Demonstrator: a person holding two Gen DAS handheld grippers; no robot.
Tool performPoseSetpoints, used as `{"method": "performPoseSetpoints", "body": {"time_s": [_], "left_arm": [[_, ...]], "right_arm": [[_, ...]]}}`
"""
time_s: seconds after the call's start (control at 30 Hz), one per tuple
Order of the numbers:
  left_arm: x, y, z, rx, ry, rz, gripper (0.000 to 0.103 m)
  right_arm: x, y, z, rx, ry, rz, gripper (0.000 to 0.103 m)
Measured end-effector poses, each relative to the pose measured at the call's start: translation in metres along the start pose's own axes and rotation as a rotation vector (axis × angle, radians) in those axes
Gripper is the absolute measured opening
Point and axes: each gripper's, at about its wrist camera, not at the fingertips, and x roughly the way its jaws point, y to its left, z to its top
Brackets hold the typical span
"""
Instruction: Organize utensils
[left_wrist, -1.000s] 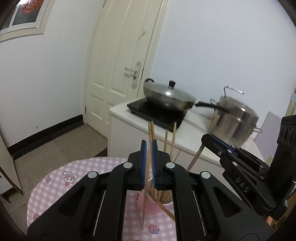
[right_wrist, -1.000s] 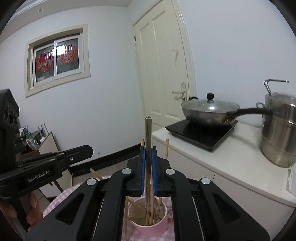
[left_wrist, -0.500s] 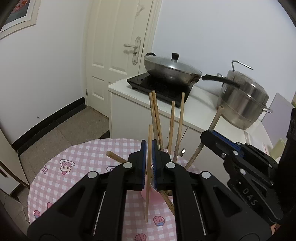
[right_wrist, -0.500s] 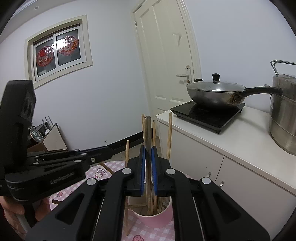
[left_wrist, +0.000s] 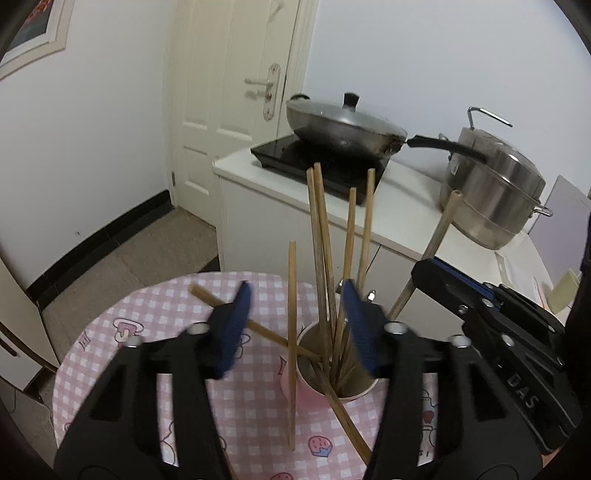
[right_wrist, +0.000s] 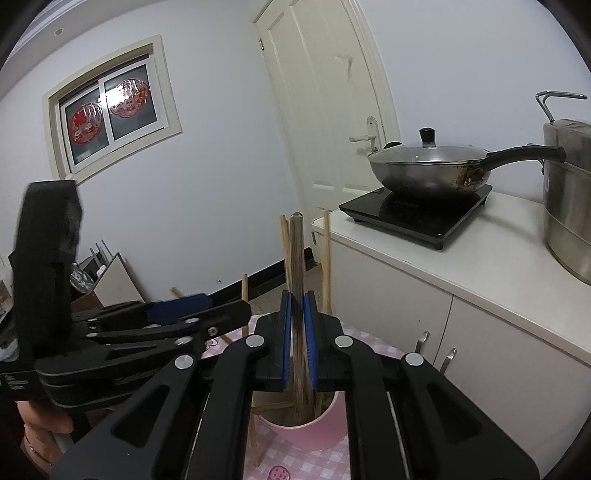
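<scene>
Since half a sec ago your left gripper (left_wrist: 295, 326) has let go: its blue pads now stand wide apart, and the chopstick (left_wrist: 292, 343) it held stands loose mid-frame in the left wrist view, its lower end on the tablecloth (left_wrist: 147, 314) outside the pink cup (left_wrist: 306, 397), not in it. It looks propped against the cup's rim, tho the contact is hard to read. With nothing gripping it, it'll likely topple or slide off the table.

Your right gripper (right_wrist: 297, 341) is clenched on a dark chopstick (right_wrist: 296, 258), centre of the right wrist view, its lower end down inside the cup w/ the other sticks.

Risks: the cup is light and crowded w/ leaning sticks; pushing the dark one down at an angle could tip it or lever others out. One more stick (left_wrist: 229, 312) lies across the rim toward centre-left, easy to knock w/ the left gripper.
</scene>
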Motion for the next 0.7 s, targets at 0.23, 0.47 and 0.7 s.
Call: {"method": "performPoseSetpoints", "body": {"time_s": [0.23, 0.47, 0.7], "left_arm": [[0.01, -0.004, 0.003, -0.004, 0.011, -0.012, 0.034], [0.017, -0.01, 0.005, 0.014, 0.023, -0.004, 0.011], [0.022, -0.01, 0.003, 0.018, 0.038, -0.005, 0.01]], "right_arm": [[0.002, -0.002, 0.002, -0.001, 0.004, 0.01, 0.008], [0.004, -0.003, 0.002, 0.005, 0.015, 0.015, 0.008], [0.005, -0.002, 0.001, 0.001, 0.022, 0.019, 0.008]]}}
